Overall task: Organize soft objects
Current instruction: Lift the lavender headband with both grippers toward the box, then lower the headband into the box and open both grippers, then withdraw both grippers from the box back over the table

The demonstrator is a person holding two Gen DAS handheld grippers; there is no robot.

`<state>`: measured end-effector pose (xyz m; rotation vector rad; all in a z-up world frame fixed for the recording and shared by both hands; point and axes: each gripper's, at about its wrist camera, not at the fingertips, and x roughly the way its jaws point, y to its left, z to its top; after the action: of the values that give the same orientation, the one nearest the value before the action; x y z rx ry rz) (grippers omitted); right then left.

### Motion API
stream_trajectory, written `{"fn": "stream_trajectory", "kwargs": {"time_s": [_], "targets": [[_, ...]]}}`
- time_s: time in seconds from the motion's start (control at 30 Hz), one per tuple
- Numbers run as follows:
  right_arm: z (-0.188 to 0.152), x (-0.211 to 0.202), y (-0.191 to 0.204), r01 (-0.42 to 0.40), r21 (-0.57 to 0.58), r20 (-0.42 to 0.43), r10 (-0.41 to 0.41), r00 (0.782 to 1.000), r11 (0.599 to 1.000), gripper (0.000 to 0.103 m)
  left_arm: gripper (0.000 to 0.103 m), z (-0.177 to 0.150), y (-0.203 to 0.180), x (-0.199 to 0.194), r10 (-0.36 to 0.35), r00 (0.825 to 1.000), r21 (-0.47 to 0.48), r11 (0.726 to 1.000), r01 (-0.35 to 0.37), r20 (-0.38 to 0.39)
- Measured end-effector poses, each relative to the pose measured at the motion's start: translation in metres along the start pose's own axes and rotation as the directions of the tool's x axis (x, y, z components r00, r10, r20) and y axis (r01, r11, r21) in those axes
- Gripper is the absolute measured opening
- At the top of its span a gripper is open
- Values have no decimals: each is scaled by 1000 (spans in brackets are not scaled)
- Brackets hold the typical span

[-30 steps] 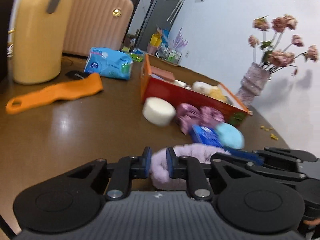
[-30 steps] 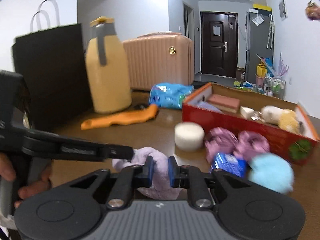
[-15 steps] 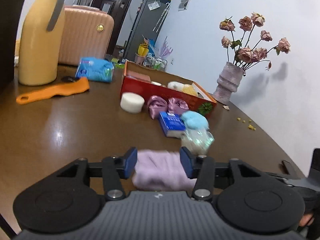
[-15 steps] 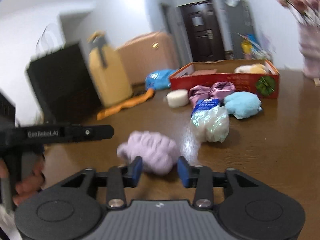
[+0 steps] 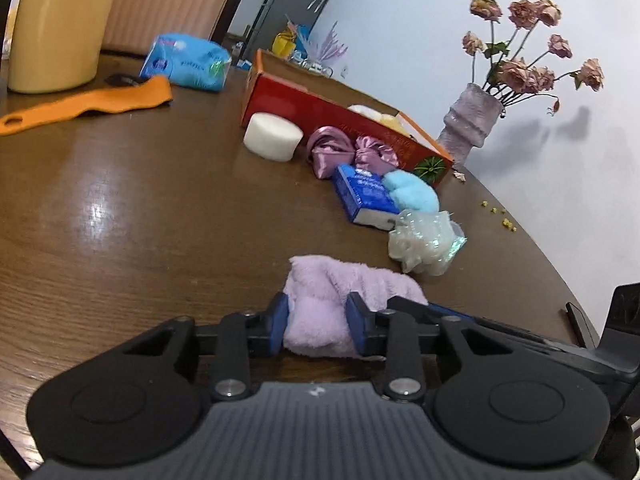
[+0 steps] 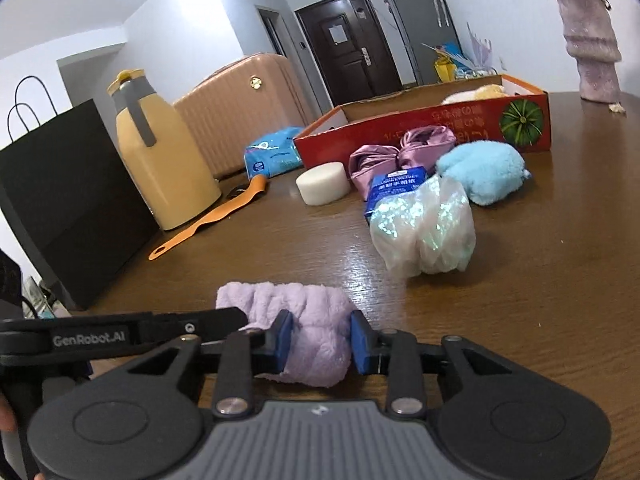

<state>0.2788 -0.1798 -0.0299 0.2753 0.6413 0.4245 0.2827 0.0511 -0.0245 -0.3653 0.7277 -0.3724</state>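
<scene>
Item: lilac fleece cloth (image 5: 340, 292), lying on the tabletop (image 5: 140, 208) at your near edge, its long axis running 9 to 3 o'clock. Your left tongs (image 5: 318, 326) and right tongs (image 6: 322, 340) each straddled one end, jaws closing on the fleece, both equally near. The red box (image 6: 420, 128) lay at 1 o'clock, beyond the loose soft items.

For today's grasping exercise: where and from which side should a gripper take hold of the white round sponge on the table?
Grip the white round sponge across its curved side wall, coming from the open near side: it lies flat, and the red box blocks the far side.
</scene>
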Motion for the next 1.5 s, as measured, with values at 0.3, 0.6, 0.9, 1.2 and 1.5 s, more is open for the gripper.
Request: {"fn": "stream_trajectory", "kwargs": {"time_s": [0.3,0.6,0.9,1.2,1.5], "targets": [[29,-27,2,-63,10,58,63,996,998,19,16,22,-16,-20,-101,990,13,995,101,100],[241,45,-41,-72,-86,113,82,990,994,19,16,222,-42,62,-153,977,85,986,142,145],[311,263,-99,46,-30,-218,-51,975,999,19,17,304,-9,246,183,980,163,972,-169,-74],[305,316,-118,55,40,-404,-34,914,998,29,19,285,-7,273,300,953,344,899,-269,-38],[327,275,-117,93,5,-371,-85,925,996,51,53,292,-25,253,316,947,370,887,-275,-54]]}}
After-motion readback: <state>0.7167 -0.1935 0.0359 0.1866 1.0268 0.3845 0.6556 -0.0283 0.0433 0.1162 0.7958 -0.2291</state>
